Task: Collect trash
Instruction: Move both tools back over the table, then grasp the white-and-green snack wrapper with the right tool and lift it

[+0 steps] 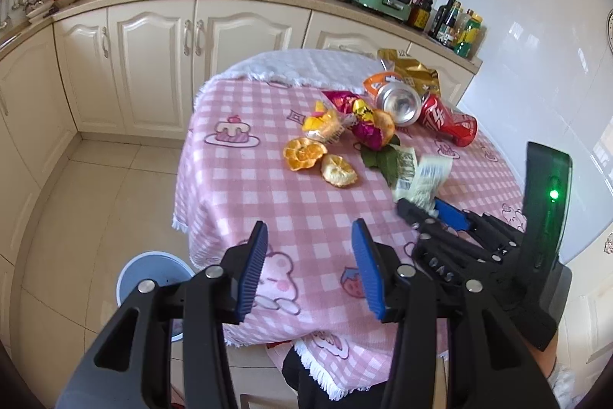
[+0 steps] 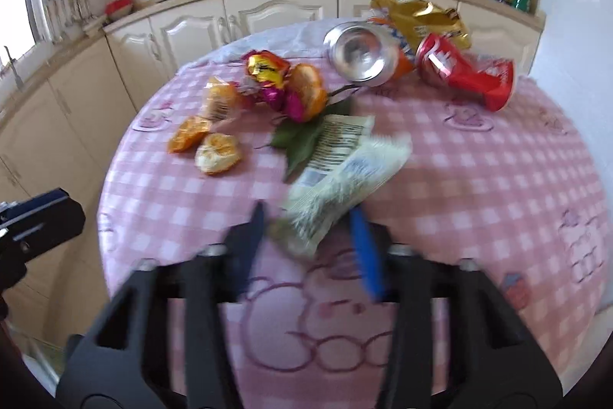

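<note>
My right gripper [image 2: 310,217] pinched the pale wrapper [image 2: 345,175]; my left gripper [image 1: 310,263] hung half open, empty. Next I judged: carry it to the bin [image 1: 153,271].

Two cans [image 1: 398,101] [image 1: 450,119], three orange peels [image 1: 304,153], one pale wrapper [image 2: 345,175], one gold bag [image 2: 421,18], one bin [image 1: 153,275].

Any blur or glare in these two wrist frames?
Left wrist: mostly sharp, left hand-held gripper crisp, sunlit glare on the white wall tiles, fisheye bends the cabinets. Right wrist: motion blur smears the right hand-held gripper and pale wrapper.
</note>
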A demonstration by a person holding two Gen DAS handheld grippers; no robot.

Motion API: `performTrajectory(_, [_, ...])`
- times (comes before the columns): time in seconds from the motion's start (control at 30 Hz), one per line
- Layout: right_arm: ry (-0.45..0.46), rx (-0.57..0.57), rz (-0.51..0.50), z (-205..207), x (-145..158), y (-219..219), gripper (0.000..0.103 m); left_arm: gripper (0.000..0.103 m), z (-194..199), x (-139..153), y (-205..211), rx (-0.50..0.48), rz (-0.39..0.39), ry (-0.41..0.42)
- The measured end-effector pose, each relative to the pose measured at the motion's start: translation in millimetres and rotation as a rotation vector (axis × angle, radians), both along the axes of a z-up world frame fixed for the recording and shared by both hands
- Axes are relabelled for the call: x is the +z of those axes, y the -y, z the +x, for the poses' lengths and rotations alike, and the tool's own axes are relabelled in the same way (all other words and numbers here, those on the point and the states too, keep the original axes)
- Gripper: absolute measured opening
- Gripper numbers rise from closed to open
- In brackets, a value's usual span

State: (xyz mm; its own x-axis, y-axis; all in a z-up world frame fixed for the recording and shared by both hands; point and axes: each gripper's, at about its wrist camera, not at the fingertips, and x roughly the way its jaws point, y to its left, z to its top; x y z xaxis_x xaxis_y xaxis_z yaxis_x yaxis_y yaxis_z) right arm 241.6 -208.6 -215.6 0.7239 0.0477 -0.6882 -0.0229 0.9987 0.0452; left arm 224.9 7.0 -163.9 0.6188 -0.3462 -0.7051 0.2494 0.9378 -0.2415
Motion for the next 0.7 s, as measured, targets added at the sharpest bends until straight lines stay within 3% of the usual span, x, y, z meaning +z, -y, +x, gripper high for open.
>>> performTrajectory(0.07, [-0.002, 0.012, 0.05, -2.9, 0.3, 15.5, 0.007, 0.045, 8.2, -3.7, 6.5, -0.013, -0.009, -0.018])
performTrajectory(0.33, [0.043, -0.038, 0.111, -22.8, 6.9, 67.1, 0.006, 0.045, 35.7, -20.6, 37.3, -0.032, -0.026, -0.061])
performTrajectory(0.7, [0.037, 0.016, 0.151, -1.3, 12.2, 74.9, 0.006, 0.045, 79.4, -27.2, 76.1, -0.025, 0.073, -0.073])
